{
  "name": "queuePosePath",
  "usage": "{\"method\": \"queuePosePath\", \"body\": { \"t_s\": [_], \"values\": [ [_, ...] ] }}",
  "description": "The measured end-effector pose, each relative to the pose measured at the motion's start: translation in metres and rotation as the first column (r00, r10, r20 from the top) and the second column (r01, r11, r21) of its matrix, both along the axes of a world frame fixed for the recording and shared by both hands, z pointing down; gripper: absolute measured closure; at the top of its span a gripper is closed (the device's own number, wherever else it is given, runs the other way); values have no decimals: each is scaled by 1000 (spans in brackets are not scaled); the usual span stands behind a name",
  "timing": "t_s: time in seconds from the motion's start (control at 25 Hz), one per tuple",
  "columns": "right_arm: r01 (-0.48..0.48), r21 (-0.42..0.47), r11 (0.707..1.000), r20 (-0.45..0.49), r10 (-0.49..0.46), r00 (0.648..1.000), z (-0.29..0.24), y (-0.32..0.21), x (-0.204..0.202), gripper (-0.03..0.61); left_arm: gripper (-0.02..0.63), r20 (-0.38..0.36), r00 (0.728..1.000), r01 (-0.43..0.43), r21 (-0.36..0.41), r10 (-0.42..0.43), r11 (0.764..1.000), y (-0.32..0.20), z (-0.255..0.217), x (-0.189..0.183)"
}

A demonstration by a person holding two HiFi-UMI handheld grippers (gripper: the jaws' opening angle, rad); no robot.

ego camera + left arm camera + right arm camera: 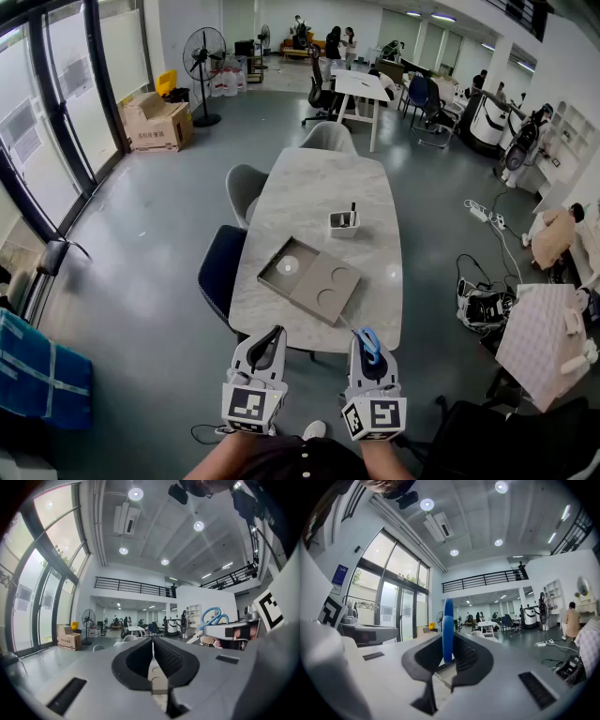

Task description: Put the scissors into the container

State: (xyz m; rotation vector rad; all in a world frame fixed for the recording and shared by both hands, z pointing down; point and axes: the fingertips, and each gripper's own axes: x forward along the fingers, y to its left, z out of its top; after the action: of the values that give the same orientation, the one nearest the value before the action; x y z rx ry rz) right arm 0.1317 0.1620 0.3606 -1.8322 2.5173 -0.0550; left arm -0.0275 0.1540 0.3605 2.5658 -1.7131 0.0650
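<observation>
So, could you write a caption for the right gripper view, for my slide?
Right gripper with jaws shut on blue-handled scissors, facing a large office hall.

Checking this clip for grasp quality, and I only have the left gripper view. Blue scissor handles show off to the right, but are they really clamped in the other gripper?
Observer: Yes. In the right gripper view the right gripper has its pads pressed on the blue handle of the scissors, which stands upright between them.
Operator: Where is the container?
Observer: The head view shows a small white container standing on the marble table, beyond a flat grey tray.
Operator: Are the scissors over it?
Observer: No. The right gripper hangs by the table's near edge, short of the tray.
</observation>
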Motion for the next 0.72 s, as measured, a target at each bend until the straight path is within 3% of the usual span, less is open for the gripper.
{"method": "queuePosePath", "body": {
  "t_s": [0.72],
  "values": [
    [-8, -2, 1000, 25, 8, 1000, -1, -4, -18, 540, 593, -5, 999, -36, -2, 36, 999, -2, 2, -12]
  ]
}}
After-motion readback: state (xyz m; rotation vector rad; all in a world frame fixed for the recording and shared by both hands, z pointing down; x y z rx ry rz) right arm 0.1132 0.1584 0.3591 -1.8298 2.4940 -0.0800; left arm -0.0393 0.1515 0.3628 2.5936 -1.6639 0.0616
